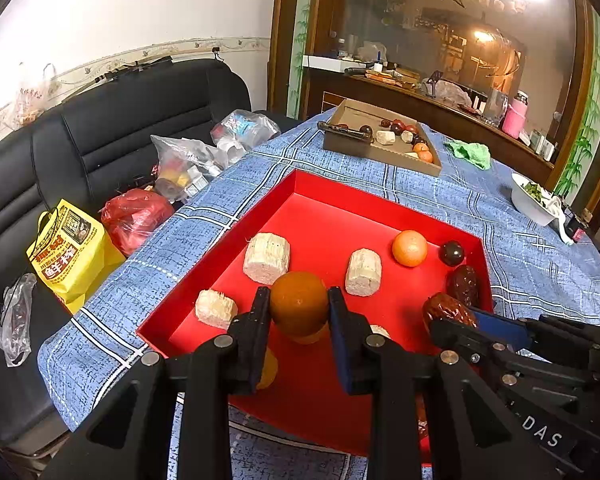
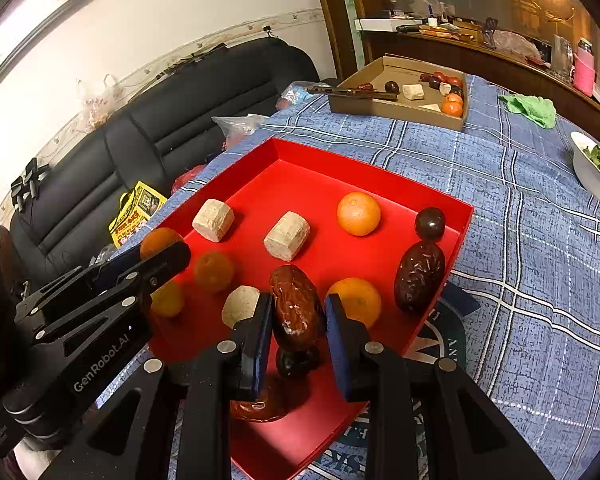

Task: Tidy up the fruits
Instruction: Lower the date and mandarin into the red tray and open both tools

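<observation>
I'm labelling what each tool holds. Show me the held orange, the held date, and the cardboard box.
Held orange (image 1: 298,302): left wrist view, on its front face between the fingers.
Held date (image 2: 296,306): right wrist view, on its wrinkled middle.
Cardboard box (image 2: 396,112): right wrist view, on its near wall.

1. the shallow red cardboard tray (image 2: 380,184) is a flat bright red inside and out.
2. the table's woven cloth (image 2: 520,216) is mottled blue, crossed by a plaid of white lines.
3. the round orange citrus fruit (image 1: 299,304) is deep orange; another round orange fruit (image 1: 409,248) near the tray's far edge is paler.
4. the wrinkled oblong date (image 2: 296,308) is glossy red-brown.
5. the pale fibrous cut chunk (image 1: 266,258) is off-white.
6. the open brown cardboard box (image 1: 380,152) at the table's far edge is plain tan.
7. the crumpled cloth (image 1: 472,152) is light green.
</observation>
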The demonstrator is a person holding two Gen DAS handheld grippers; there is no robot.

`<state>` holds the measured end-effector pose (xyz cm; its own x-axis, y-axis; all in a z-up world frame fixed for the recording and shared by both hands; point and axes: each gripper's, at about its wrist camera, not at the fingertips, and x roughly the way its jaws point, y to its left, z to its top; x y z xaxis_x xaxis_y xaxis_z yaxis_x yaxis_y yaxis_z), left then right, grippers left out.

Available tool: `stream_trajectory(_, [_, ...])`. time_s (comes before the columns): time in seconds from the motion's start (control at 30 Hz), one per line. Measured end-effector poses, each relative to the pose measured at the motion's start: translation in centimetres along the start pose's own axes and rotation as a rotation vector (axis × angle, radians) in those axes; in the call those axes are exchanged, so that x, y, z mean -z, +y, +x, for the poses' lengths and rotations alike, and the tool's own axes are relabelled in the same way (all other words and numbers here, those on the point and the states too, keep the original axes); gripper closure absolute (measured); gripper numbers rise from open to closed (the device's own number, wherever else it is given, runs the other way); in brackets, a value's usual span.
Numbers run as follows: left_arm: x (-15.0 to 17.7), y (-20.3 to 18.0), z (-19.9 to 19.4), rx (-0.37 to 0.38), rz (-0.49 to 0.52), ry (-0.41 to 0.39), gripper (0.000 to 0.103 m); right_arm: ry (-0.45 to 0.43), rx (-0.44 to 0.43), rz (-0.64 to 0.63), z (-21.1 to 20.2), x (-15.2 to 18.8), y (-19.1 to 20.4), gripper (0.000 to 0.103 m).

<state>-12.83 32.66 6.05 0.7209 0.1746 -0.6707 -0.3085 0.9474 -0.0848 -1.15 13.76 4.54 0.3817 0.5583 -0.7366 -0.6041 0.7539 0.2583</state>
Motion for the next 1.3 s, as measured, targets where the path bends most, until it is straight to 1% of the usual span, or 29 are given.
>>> stream_trajectory(0.23, [0.1,0.3,0.3,-0.013,-0.006,0.003,0.076,-0.001,0.003,0.003,0.2,0.0,0.1,0.073])
stream_trajectory(0.8, [0.6,1.3,1.9,-0.037,-0.027,0.034,0.076,-0.019,0.048,-0.009,1.2,-0.2,0.3,0.073])
stream_trajectory(1.13, [0.3,2.7,2.4,-0.051,-0.059,0.033,0.076,-0.025,0.014,-0.015,1.2,-0.2,0.7,0.073])
stream_trajectory(1.3, [0.2,2.7,2.6,-0.043,-0.065,0.028,0.076,-0.022,-0.004,-0.017,1.8,-0.4,1.1,0.073])
